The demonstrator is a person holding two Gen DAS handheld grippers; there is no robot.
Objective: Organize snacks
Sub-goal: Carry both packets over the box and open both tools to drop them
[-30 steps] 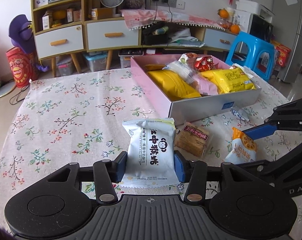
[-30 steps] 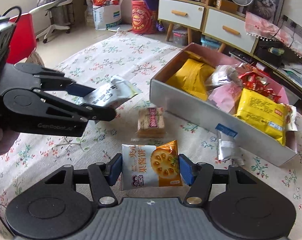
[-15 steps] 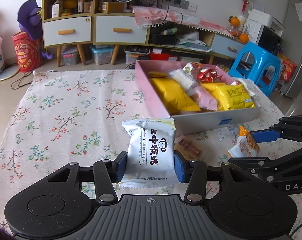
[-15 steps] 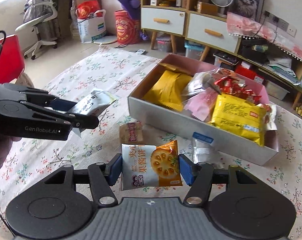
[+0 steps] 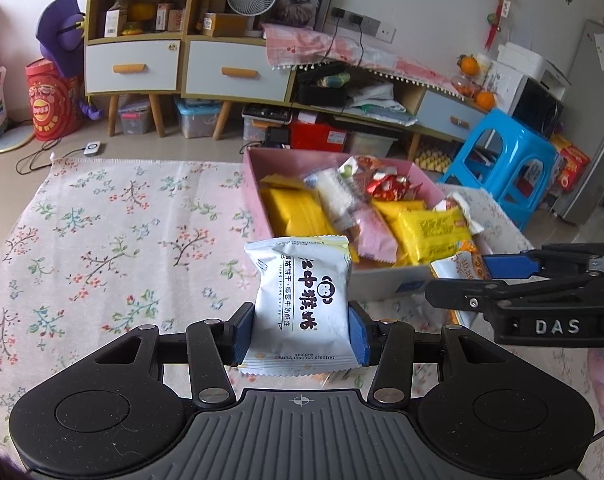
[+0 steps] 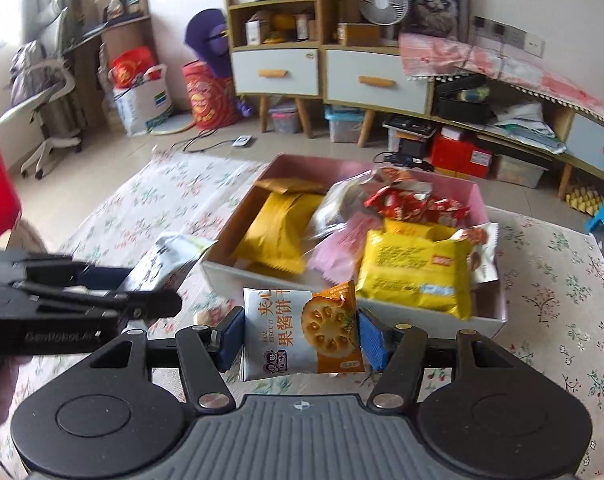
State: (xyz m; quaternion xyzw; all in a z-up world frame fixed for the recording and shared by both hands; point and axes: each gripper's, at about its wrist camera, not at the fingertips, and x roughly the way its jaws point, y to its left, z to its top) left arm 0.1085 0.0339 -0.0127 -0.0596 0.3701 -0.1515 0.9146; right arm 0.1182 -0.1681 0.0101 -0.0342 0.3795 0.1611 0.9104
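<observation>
Pink-lined cardboard box (image 6: 478, 196) on the floral tabletop (image 5: 101, 240) already holds most snacks; left gripper (image 5: 299, 330) clamps a white biscuit packet (image 5: 302, 300), right gripper (image 6: 297, 338) an orange-and-white jam-biscuit packet (image 6: 302, 330), both undelivered.

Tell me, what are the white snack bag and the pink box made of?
The white snack bag looks like thin plastic film with a soft sheen: it crinkles and has crimped, sealed ends. The pink box looks like matte cardboard: stiff, flat walls with sharp folded corners, though I can't be sure.
</observation>
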